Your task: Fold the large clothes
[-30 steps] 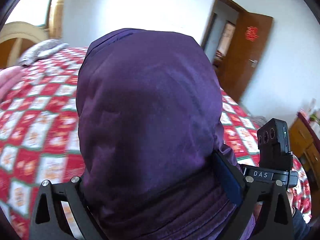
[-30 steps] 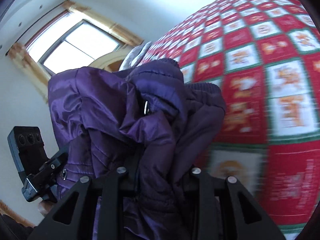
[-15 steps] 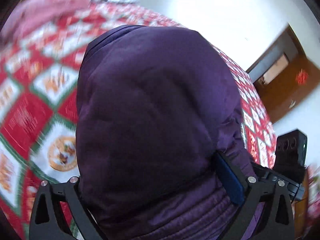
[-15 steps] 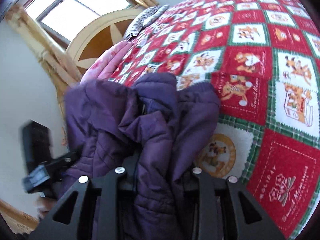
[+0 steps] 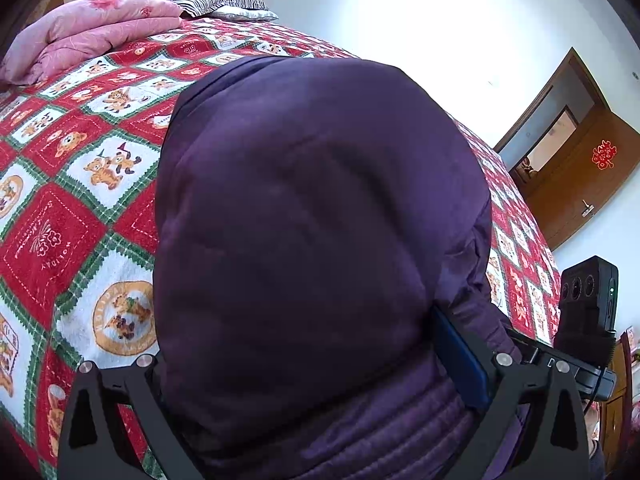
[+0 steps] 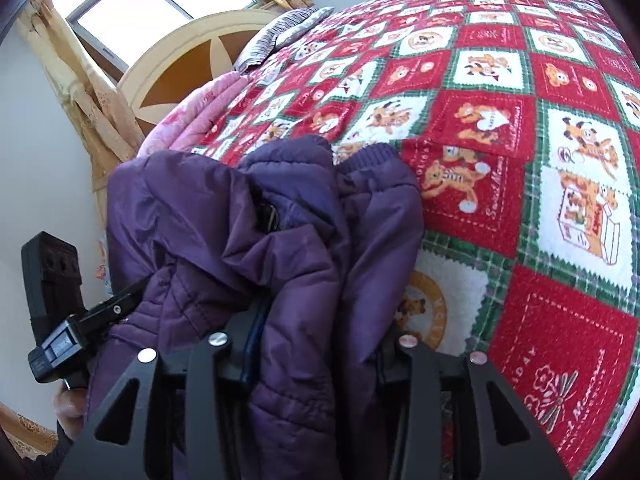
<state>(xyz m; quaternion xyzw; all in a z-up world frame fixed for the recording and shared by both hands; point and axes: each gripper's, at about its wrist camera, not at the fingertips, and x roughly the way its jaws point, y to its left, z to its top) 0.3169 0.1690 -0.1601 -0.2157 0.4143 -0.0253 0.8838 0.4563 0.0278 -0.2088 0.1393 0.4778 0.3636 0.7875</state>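
Purple padded jacket (image 5: 320,240) fills the left wrist view, bulging up between our left gripper (image 5: 320,364) arms, and we have it bunched over the bed (image 5: 80,208) with its red, white and green teddy-bear quilt. The blue pad on the right side of that gripper presses into the fabric, so our left jaws are clamped on the jacket. Over in the right wrist view the same jacket (image 6: 280,248) hangs in crumpled folds, a ribbed cuff showing at the top and a dark zip pull in the crease. It drapes straight down between the arms of our right gripper (image 6: 312,344), whose jaws are opening right now with the fabric between them; whether the pads press on the cloth we cannot tell, since folds cover them. The left gripper (image 6: 68,320) shows at that view's left edge, its black camera block up, with fingers of a hand (image 6: 70,408) below it. At the head of the bed lie a folded pink duvet (image 5: 92,32) and a striped pillow (image 5: 220,2). A brown door (image 5: 580,184) with a red paper decoration stands open at the right.
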